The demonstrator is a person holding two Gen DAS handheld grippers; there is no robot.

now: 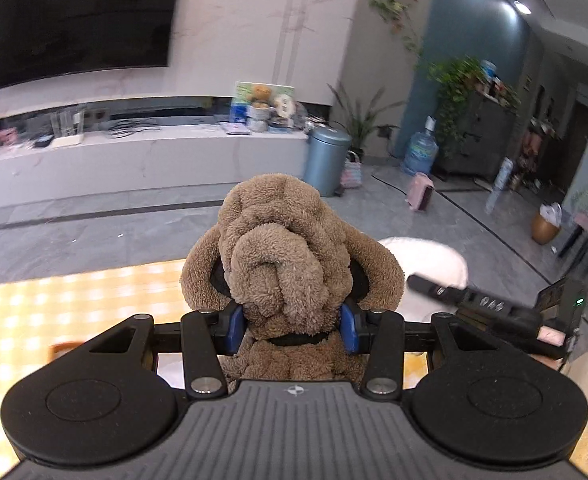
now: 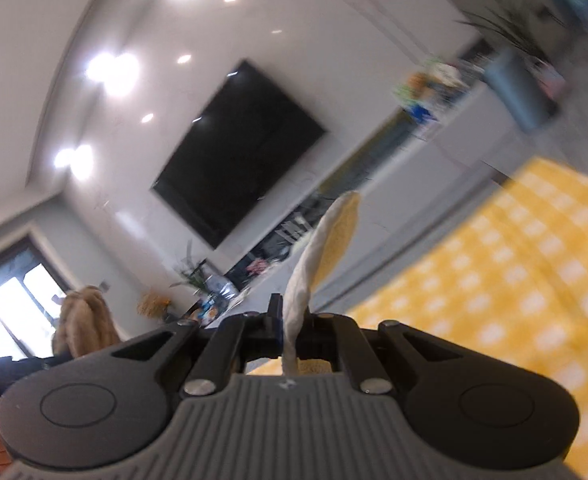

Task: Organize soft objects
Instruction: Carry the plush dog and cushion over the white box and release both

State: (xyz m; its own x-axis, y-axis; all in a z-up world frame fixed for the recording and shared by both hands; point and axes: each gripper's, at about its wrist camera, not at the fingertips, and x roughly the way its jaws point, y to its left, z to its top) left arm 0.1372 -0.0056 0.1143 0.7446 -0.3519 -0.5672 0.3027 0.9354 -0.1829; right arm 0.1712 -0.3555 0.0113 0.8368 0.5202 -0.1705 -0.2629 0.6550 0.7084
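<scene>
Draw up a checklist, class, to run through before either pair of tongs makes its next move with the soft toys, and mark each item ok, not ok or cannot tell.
1. Left tongs clamped on the brown plush dog: ok.
2. Right tongs shut on the white and yellow cloth piece: ok.
3. Dog lifted clear of the yellow checked tablecloth: ok.
4. What the cloth piece belongs to: cannot tell, since only a thin flap shows.
5. Place to put the toys in view: not ok; no bin or basket for them shows.
</scene>
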